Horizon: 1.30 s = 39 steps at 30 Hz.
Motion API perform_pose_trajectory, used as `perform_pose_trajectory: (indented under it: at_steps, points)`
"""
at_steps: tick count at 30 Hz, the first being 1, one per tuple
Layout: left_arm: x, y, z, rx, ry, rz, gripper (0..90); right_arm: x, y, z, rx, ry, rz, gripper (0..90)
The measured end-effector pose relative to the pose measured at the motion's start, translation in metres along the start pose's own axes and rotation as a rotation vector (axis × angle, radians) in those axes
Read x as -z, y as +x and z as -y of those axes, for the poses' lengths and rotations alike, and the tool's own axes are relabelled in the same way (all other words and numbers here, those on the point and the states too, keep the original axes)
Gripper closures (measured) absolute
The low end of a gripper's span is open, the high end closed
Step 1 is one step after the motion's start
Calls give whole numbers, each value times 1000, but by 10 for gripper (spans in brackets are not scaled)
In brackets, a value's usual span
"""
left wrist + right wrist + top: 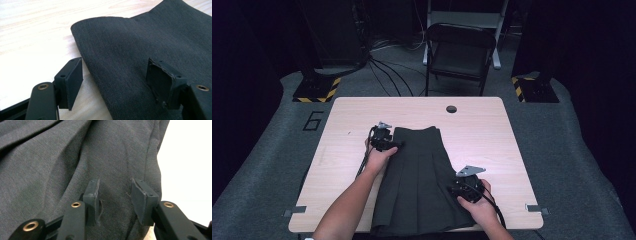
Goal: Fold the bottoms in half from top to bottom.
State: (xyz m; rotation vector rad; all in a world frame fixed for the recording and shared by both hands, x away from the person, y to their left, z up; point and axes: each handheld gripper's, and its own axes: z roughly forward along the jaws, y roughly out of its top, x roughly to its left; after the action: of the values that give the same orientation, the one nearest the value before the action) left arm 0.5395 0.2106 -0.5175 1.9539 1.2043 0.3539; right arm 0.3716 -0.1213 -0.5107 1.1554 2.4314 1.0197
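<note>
A dark grey pleated skirt (419,175) lies flat on the light wooden table (497,135), waistband at the far end and hem at the near edge. My left gripper (395,145) sits at the skirt's far left corner. In the left gripper view it (115,72) is open, one jaw over bare wood and the other over the skirt (140,42), straddling the cloth's edge. My right gripper (453,190) rests at the skirt's right edge, near the hem. In the right gripper view it (115,188) stands open above the skirt (57,160), its pads apart and not pressing the cloth.
A round cable hole (451,109) is set in the table's far side. Behind the table stands a dark folding chair (459,50), with cables (384,70) on the grey floor. Bare wood lies on both sides of the skirt.
</note>
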Motion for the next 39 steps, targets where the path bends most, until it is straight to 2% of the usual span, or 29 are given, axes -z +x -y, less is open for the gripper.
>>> perform_pose_trajectory:
  at_steps: [1,2,3,10,11,14,15,20,22,24,28,29,30,32,33,37,39]
  points:
    - [-1,-1,1,14,-7,2,290,0,1,0,-5,-1,-2,581]
    - [-2,0,1,7,0,12,290,0,1,0,-3,-2,-1,578]
    - [-3,-1,2,23,-2,14,291,0,1,0,-3,-3,-2,575]
    - [-5,-2,2,28,-2,26,295,0,1,1,-9,-5,-1,570]
    - [-5,-3,2,45,-6,31,313,0,1,1,-9,-5,-1,569]
    - [-4,-3,1,40,-5,34,362,0,1,1,-5,-5,-1,565]
    - [-3,-3,1,33,-11,28,396,0,1,1,-4,-5,-2,564]
    - [5,-1,-2,52,-19,8,584,0,2,1,-16,-4,-4,558]
    - [6,-1,-3,50,-14,7,661,0,2,1,-16,-5,-4,558]
    - [8,-2,-4,31,-23,-9,720,0,2,1,-16,-5,-3,558]
    - [10,-2,-4,28,-15,0,818,0,2,1,-12,-6,-3,558]
    - [9,-4,-4,37,-23,-2,828,0,2,1,-13,-5,-3,558]
    - [10,-4,-5,24,-23,-2,835,0,1,1,-7,-6,-3,558]
    - [11,-6,-6,31,-30,-4,847,0,2,1,-16,-5,-3,557]
    - [12,-5,-7,11,-24,-7,851,0,2,1,-16,-5,-3,557]
    - [16,-7,-12,6,-30,-9,859,1,2,0,-4,-3,4,557]
    - [18,-8,-15,1,-37,-10,861,2,3,-1,-14,0,-2,553]
